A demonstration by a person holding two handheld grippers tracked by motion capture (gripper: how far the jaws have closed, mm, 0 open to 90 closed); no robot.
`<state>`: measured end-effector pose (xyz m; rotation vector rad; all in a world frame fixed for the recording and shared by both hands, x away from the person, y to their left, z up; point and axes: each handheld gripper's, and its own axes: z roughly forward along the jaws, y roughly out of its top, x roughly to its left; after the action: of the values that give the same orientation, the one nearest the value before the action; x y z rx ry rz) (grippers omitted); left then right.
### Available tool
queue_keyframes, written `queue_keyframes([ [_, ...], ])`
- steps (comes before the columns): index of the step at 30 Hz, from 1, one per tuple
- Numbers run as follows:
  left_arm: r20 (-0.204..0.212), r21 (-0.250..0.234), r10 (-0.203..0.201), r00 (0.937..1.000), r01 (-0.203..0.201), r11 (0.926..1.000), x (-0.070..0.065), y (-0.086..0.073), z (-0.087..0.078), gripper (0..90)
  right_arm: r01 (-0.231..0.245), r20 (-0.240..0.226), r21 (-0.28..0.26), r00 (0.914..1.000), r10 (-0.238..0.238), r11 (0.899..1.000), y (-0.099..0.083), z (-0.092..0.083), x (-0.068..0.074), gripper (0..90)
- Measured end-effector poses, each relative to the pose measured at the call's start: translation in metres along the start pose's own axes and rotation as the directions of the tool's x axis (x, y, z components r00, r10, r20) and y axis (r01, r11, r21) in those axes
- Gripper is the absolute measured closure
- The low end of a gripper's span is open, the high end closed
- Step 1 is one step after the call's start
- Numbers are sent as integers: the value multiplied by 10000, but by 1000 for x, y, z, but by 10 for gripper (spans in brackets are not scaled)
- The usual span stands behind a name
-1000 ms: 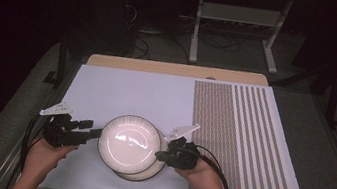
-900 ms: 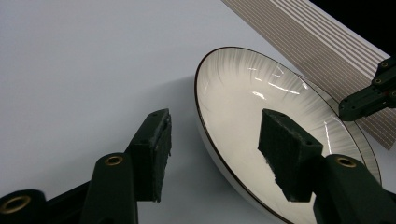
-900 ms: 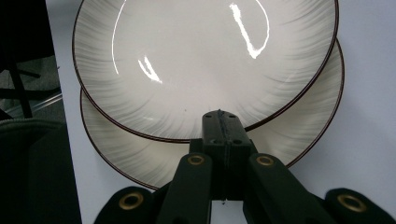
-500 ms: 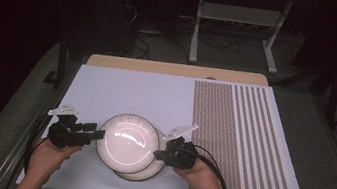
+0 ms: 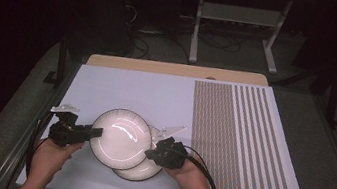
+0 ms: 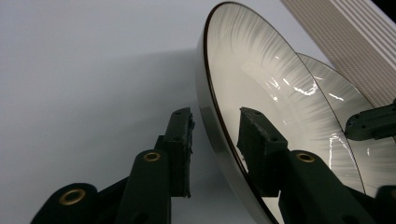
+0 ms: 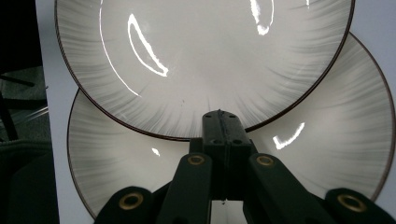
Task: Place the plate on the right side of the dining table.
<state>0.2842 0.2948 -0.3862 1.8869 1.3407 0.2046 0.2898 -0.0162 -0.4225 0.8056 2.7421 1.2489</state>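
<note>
1. Straddling the upper plate's (image 6: 261, 93) left rim, the left gripper's (image 6: 215, 140) fingers (image 6: 180, 149) had just been closing, not yet pinching.
2. Clenched on its opposite rim, the right gripper (image 7: 219, 122) held it over the lower plate (image 7: 327, 140).
3. Both plates lay near the tabletop's (image 5: 122, 87) front edge.

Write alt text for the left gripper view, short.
The left tongs straddle the rim of the upper plate, one jaw under it and one over its pale glossy face; the jaws have just been closing, with a gap showing at the lower jaw. A second plate lies partly beneath it on the white table, striped mat beyond.
</note>
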Motion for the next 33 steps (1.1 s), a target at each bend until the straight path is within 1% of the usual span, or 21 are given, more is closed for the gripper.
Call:
queue_keyframes([
  [4,42,-23,-574,9983,574,9983,-1,2,0,689,64,28,-41,10000,-64,10000,1,5,3,898],
  [5,42,-23,-574,9983,574,9983,-1,2,0,699,64,28,-41,10000,-64,10000,1,5,3,898],
  [6,9,-38,-715,9974,715,9974,-2,3,1,699,60,51,-54,10000,-60,10000,1,6,3,898],
  [7,-172,-72,-917,9956,916,9958,-4,4,1,702,98,122,-73,9999,-97,9999,1,8,4,898],
  [8,-149,-71,-1127,9935,1126,9936,-4,5,1,711,105,140,-75,9998,-104,9999,1,8,5,898],
  [9,-149,-71,-1127,9935,1126,9936,-4,5,1,722,117,164,-87,9998,-116,9999,1,8,5,898],
  [10,6,-30,-1657,9862,1657,9862,-1,5,0,735,125,174,-94,9998,-124,9999,1,8,5,898],
  [11,146,-24,-2004,9796,2005,9797,1,6,0,749,126,178,-99,9998,-124,9999,1,8,5,898],
  [12,251,-6,-2226,9746,2227,9749,3,6,0,762,142,186,-103,9997,-140,9998,1,8,5,898],
  [13,496,-15,-2570,9651,2574,9663,7,6,0,776,143,183,-103,9997,-141,9998,1,8,5,898],
  [14,520,-33,-2652,9628,2658,9640,7,5,0,786,133,198,-106,9997,-131,9999,1,8,5,898],
  [18,398,-58,-2866,9572,2870,9579,6,7,1,794,115,201,-61,9997,-114,9999,1,9,6,897],
  [23,314,-153,-3305,9433,3311,9435,5,7,3,798,46,228,-21,9997,-46,10000,1,8,5,896],
  [24,462,-58,-3358,9408,3364,9417,7,7,3,798,39,227,-13,9997,-38,10000,0,8,5,896],
  [25,532,-54,-3452,9370,3459,9382,7,7,3,795,18,236,-35,9997,-17,10000,0,7,5,896],
  [26,562,24,-3503,9350,3507,9365,9,7,3,796,29,235,-92,9997,-27,10000,0,6,5,896],
  [27,612,20,-3651,9289,3657,9307,10,6,3,797,41,281,-170,9996,-37,9998,1,5,5,896],
  [28,654,-12,-3675,9277,3683,9297,11,6,3,798,-13,319,-249,9995,21,9997,1,3,5,895],
  [29,762,-9,-3813,9213,3824,9240,13,5,3,800,-46,313,-307,9995,55,9995,2,2,4,894],
  [31,846,-79,-3962,9143,3982,9173,14,5,2,800,-188,312,-505,9993,204,9985,2,-1,3,887],
  [33,1006,-186,-4161,9037,4199,9074,15,4,1,799,-374,317,-726,9987,398,9967,3,-5,2,860],
])
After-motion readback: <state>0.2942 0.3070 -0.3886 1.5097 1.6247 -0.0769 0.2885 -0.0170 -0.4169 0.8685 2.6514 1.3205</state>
